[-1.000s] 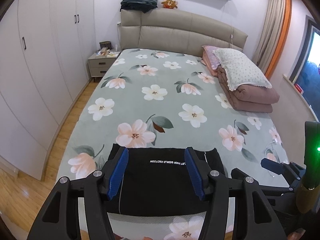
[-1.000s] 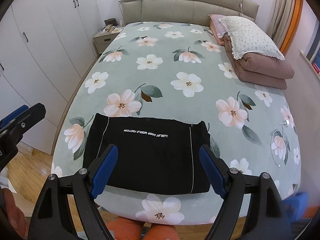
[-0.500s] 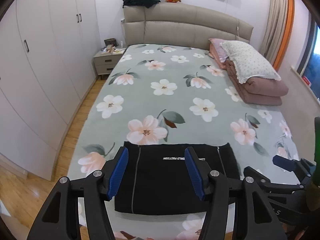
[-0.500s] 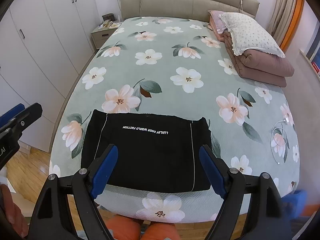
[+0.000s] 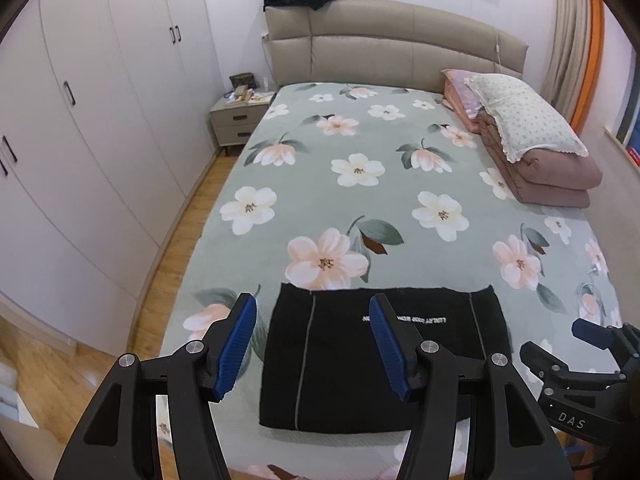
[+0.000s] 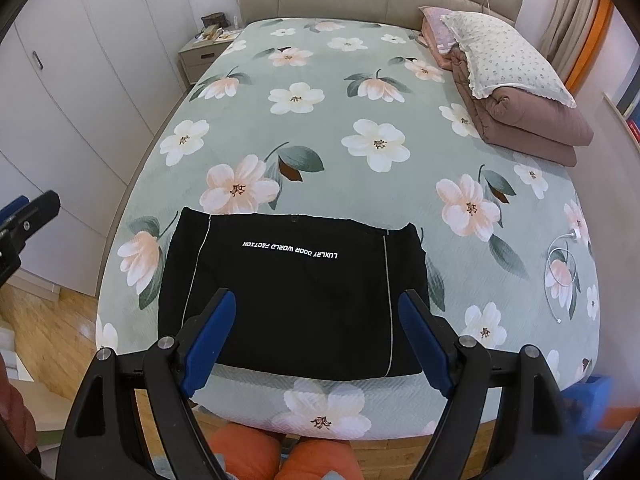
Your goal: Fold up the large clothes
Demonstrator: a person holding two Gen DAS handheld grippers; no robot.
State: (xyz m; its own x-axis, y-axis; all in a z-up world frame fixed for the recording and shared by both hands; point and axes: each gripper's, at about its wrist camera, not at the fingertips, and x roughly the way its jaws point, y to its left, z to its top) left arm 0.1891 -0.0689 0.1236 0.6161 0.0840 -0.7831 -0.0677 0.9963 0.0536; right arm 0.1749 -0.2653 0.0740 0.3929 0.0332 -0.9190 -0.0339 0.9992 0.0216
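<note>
A black garment (image 5: pixel 340 364) lies folded into a flat rectangle at the foot of the bed, with thin white piping and a line of white lettering; it also shows in the right wrist view (image 6: pixel 292 292). My left gripper (image 5: pixel 312 340) is open and empty, held above and before the garment's left half. My right gripper (image 6: pixel 316 332) is open and empty above the garment's near edge. Neither touches the cloth. The right gripper's body shows at the lower right of the left wrist view (image 5: pixel 576 364).
The bed (image 6: pixel 320 52) has a green floral cover. A folded pink quilt and pillow (image 5: pixel 532 148) sit at its right. White wardrobes (image 5: pixel 80 120) and a nightstand (image 5: pixel 240 116) stand left, across a wooden floor strip. A white cable (image 6: pixel 564 252) lies near the bed's right edge.
Both grippers have drawn back and risen away from the folded garment, so more of the bed and room shows. The garment lies unmoved. Both jaws stay open.
</note>
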